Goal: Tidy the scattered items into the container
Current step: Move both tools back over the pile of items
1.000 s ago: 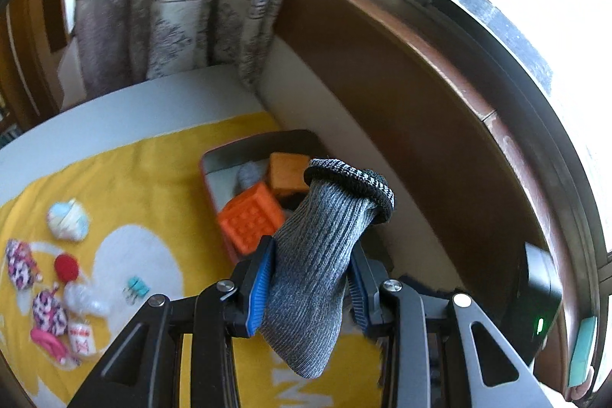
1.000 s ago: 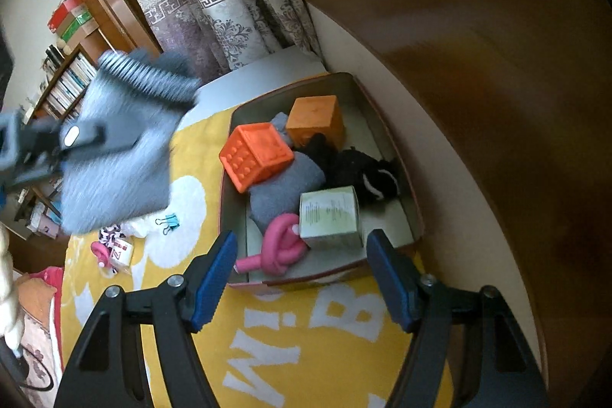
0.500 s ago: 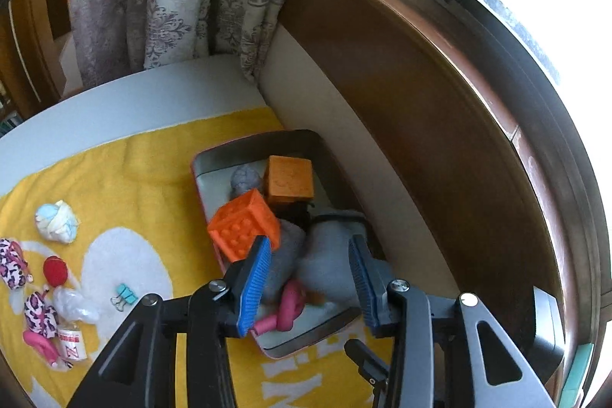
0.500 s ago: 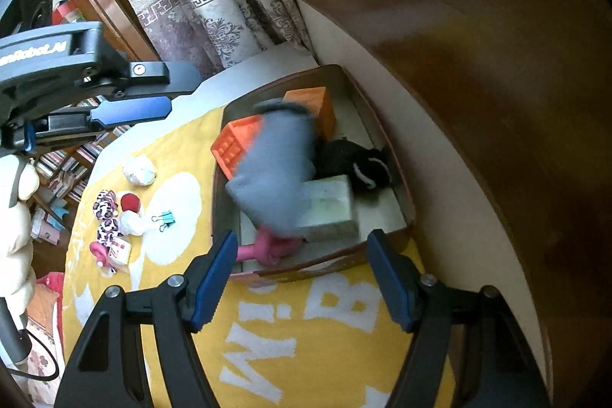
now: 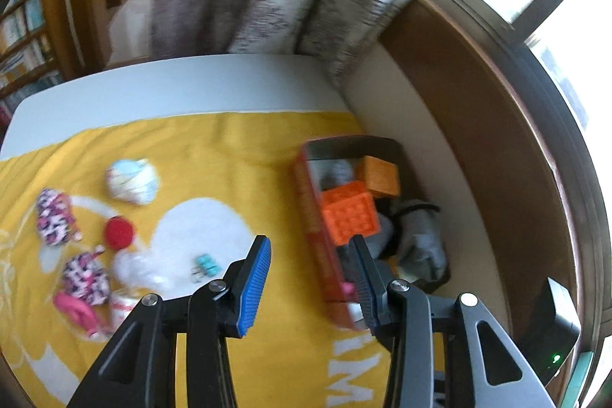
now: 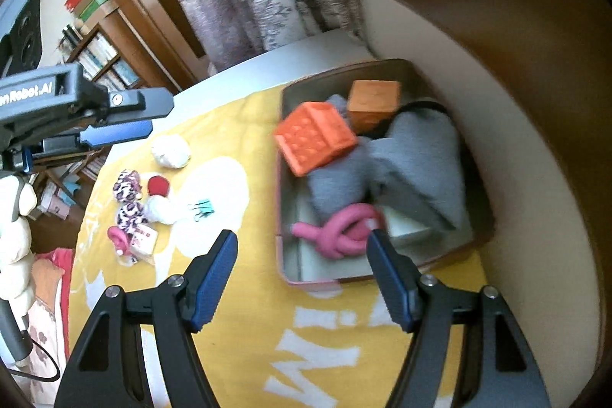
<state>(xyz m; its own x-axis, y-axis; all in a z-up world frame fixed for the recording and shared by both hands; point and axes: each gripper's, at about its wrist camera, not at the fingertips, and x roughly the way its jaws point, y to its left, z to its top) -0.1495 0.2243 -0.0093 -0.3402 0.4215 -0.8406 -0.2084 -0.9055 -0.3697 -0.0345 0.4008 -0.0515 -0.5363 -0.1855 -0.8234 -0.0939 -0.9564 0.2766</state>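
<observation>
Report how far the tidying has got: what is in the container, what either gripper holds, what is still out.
Done: the container holds two orange cubes, grey socks and a pink knotted toy. In hand: nothing; the left gripper and right gripper are both empty with jaws apart. Left on the yellow cloth: teal binder clip, red ball, white bundle, leopard-print pieces.

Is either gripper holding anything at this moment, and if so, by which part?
Nothing is held. The left gripper and right gripper are both open and empty; the grey sock lies in the container.
</observation>
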